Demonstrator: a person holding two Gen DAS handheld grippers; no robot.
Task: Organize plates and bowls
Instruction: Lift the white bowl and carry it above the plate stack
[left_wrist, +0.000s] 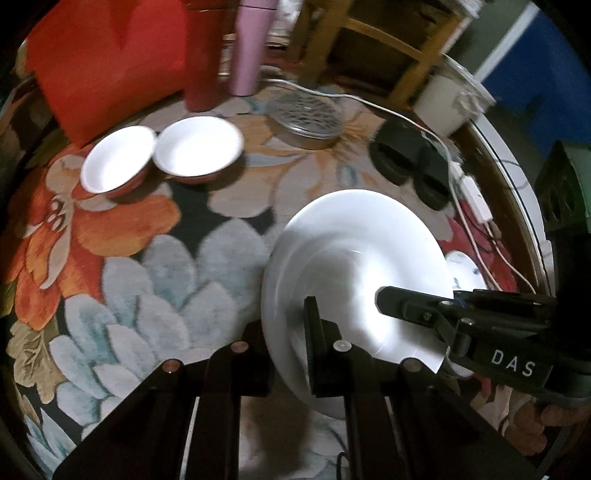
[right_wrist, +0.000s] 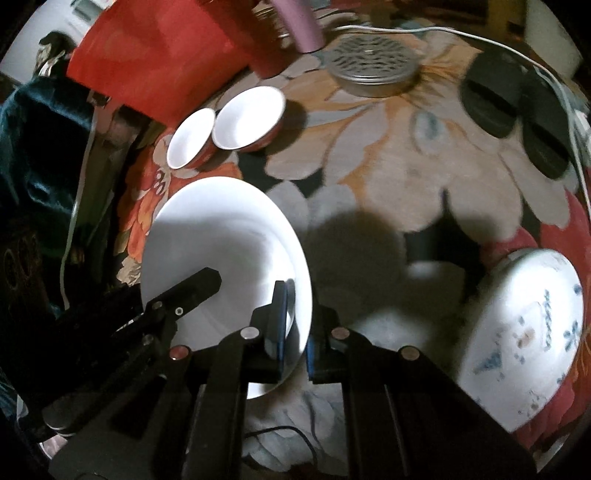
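A plain white plate (left_wrist: 351, 266) is held tilted above the floral tablecloth, and both grippers pinch its rim. My left gripper (left_wrist: 291, 354) is shut on its left edge. My right gripper (right_wrist: 295, 332) is shut on the plate's (right_wrist: 221, 240) right edge; it also shows in the left wrist view (left_wrist: 406, 306). Two white bowls with red outsides (left_wrist: 162, 155) sit side by side at the back left and show in the right wrist view (right_wrist: 229, 125). A patterned white plate (right_wrist: 524, 332) lies on the table at the right.
A red box (left_wrist: 107, 62), a red cylinder (left_wrist: 203, 55) and a pink bottle (left_wrist: 251, 44) stand at the back. A round metal tin (left_wrist: 306, 118), black round objects (left_wrist: 410, 162) and a white cable (left_wrist: 480, 206) lie at the back right. A wooden chair (left_wrist: 376, 48) stands beyond the table.
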